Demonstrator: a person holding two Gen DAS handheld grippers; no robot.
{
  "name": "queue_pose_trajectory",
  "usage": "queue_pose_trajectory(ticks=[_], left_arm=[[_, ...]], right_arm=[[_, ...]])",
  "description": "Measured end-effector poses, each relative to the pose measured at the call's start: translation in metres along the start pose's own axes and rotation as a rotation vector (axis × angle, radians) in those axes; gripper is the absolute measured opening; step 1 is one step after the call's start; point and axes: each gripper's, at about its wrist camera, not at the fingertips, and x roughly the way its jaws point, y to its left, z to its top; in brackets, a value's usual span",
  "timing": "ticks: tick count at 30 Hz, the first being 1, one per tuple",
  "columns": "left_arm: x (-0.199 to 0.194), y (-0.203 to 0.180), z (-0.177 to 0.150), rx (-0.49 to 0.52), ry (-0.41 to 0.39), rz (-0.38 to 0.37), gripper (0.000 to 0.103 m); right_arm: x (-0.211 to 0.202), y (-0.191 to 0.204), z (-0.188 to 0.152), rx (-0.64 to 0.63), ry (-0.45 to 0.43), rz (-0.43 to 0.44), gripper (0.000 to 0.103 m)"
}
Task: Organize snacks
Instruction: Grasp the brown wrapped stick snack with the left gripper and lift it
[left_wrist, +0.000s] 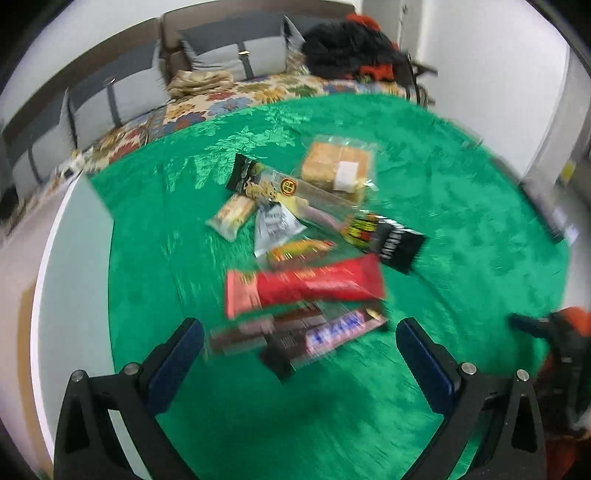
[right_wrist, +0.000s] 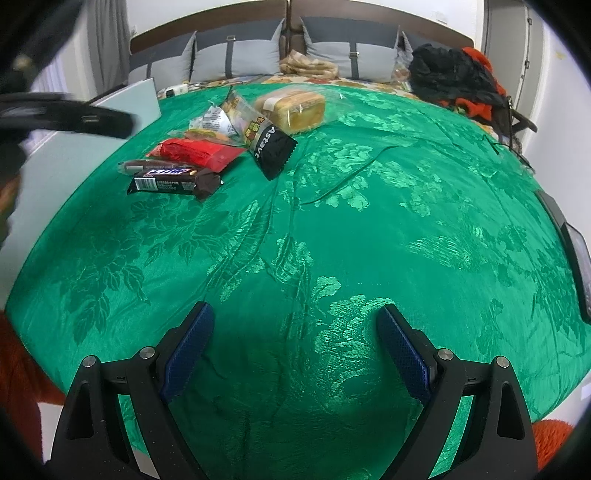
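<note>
Above the snack pile (left_wrist: 295, 240), left gripper (left_wrist: 299, 343) hovers spread.

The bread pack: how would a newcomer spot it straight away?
Start at the green cloth and find the snack pile at its far left. The bread pack sits at the pile's far end: clear wrap, tan loaf, the bulkiest item there.

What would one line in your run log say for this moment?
left gripper: open, over Snickers bar | right gripper: open, empty, above green cloth | snack pile: unsorted
</note>
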Motion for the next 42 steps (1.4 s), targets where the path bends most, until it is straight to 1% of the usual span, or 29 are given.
queue_pose_trajectory(ticks=[3, 5, 6, 7, 8, 9, 11, 12, 13, 14, 15, 17, 19, 22, 24, 26, 27, 28, 29, 32, 33, 34, 35, 36, 39, 40, 41, 42], left_arm=[[0.029, 0.002, 0.006, 0.017, 0.037, 0.022, 0.103], [0.048, 0.007, 0.004, -0.001, 0.078, 0.03, 0.103], [0.055, 0.011, 0.002, -0.016, 0.098, 0.021, 0.103], [0.055, 0.019, -0.001, -0.058, 0.086, -0.019, 0.103], [0.056, 0.024, -0.001, -0.086, 0.095, -0.039, 0.102], [0.058, 0.028, -0.003, -0.117, 0.113, -0.07, 0.102], [0.058, 0.032, -0.011, -0.14, 0.167, -0.176, 0.103], [0.053, 0.029, -0.016, -0.108, 0.17, -0.178, 0.103], [0.05, 0.023, -0.022, -0.064, 0.204, -0.203, 0.103], [0.046, 0.019, -0.028, -0.027, 0.216, -0.218, 0.103], [0.041, 0.013, -0.034, 0.024, 0.244, -0.248, 0.103], [0.034, 0.006, -0.04, 0.071, 0.273, -0.278, 0.103], [0.026, 0.004, -0.039, 0.086, 0.257, -0.269, 0.103], [0.015, 0.009, -0.034, 0.071, 0.199, -0.242, 0.102], [0.01, 0.016, -0.031, 0.053, 0.164, -0.205, 0.098], [0.008, 0.023, -0.027, 0.044, 0.153, -0.17, 0.087], [0.007, 0.026, -0.026, 0.043, 0.149, -0.138, 0.083], [0.007, 0.028, -0.024, 0.037, 0.147, -0.111, 0.074], [0.008, 0.033, -0.023, 0.017, 0.148, -0.089, 0.07], [0.016, 0.036, -0.018, -0.027, 0.155, -0.057, 0.069], [0.023, 0.033, -0.019, -0.026, 0.166, -0.044, 0.067], [0.03, 0.026, -0.021, -0.018, 0.178, -0.032, 0.061], [0.037, 0.022, -0.021, -0.005, 0.195, -0.025, 0.057], [0.042, 0.018, -0.023, 0.007, 0.207, -0.019, 0.055], [0.044, 0.01, -0.026, 0.03, 0.178, 0.015, 0.053], [0.044, 0.009, -0.027, 0.026, 0.182, 0.009, 0.042], [0.042, 0.007, -0.028, 0.014, 0.185, -0.016, 0.027], [0.041, 0.004, -0.029, 0.014, 0.19, -0.001, 0.024]], right_arm=[[0.0, 0.0, 0.001, 0.0, 0.005, 0.001, 0.093], [0.0, 0.0, 0.001, 0.0, 0.006, 0.001, 0.093], [0.0, 0.0, 0.001, -0.001, 0.005, 0.001, 0.093], [0.0, 0.0, 0.001, -0.001, 0.005, 0.001, 0.093], [0.0, 0.0, 0.001, -0.001, 0.005, 0.002, 0.093], [0.0, 0.0, 0.001, -0.001, 0.006, 0.002, 0.093], [0.001, 0.0, 0.002, -0.002, 0.006, 0.004, 0.093], [0.001, 0.0, 0.002, -0.003, 0.005, 0.005, 0.093], [0.001, 0.001, 0.003, -0.004, 0.005, 0.006, 0.093], [0.002, 0.001, 0.003, -0.004, 0.005, 0.006, 0.093], [0.002, 0.001, 0.003, -0.005, 0.005, 0.006, 0.093], [0.002, 0.001, 0.004, -0.004, 0.004, 0.006, 0.093], [0.002, 0.0, 0.004, -0.005, 0.005, 0.006, 0.093], [0.002, 0.0, 0.004, -0.005, 0.004, 0.006, 0.093], [0.002, 0.0, 0.004, -0.006, 0.003, 0.007, 0.093], [0.001, 0.001, 0.004, -0.006, 0.003, 0.007, 0.093], [0.001, 0.001, 0.004, -0.006, 0.003, 0.007, 0.093], [0.001, 0.001, 0.004, -0.006, 0.003, 0.007, 0.093], [0.001, 0.001, 0.004, -0.006, 0.003, 0.007, 0.093], [0.001, 0.0, 0.004, -0.006, 0.004, 0.007, 0.093], [0.001, 0.0, 0.004, -0.006, 0.004, 0.007, 0.093], [0.001, 0.0, 0.004, -0.006, 0.004, 0.007, 0.093], [0.001, 0.0, 0.004, -0.006, 0.003, 0.007, 0.093], [0.001, 0.001, 0.004, -0.007, 0.004, 0.007, 0.093], [0.001, 0.0, 0.004, -0.007, 0.004, 0.008, 0.093], [0.001, 0.0, 0.004, -0.008, 0.004, 0.008, 0.093], [0.001, 0.0, 0.004, -0.008, 0.004, 0.008, 0.093], [0.001, 0.0, 0.004, -0.008, 0.004, 0.009, 0.093]])
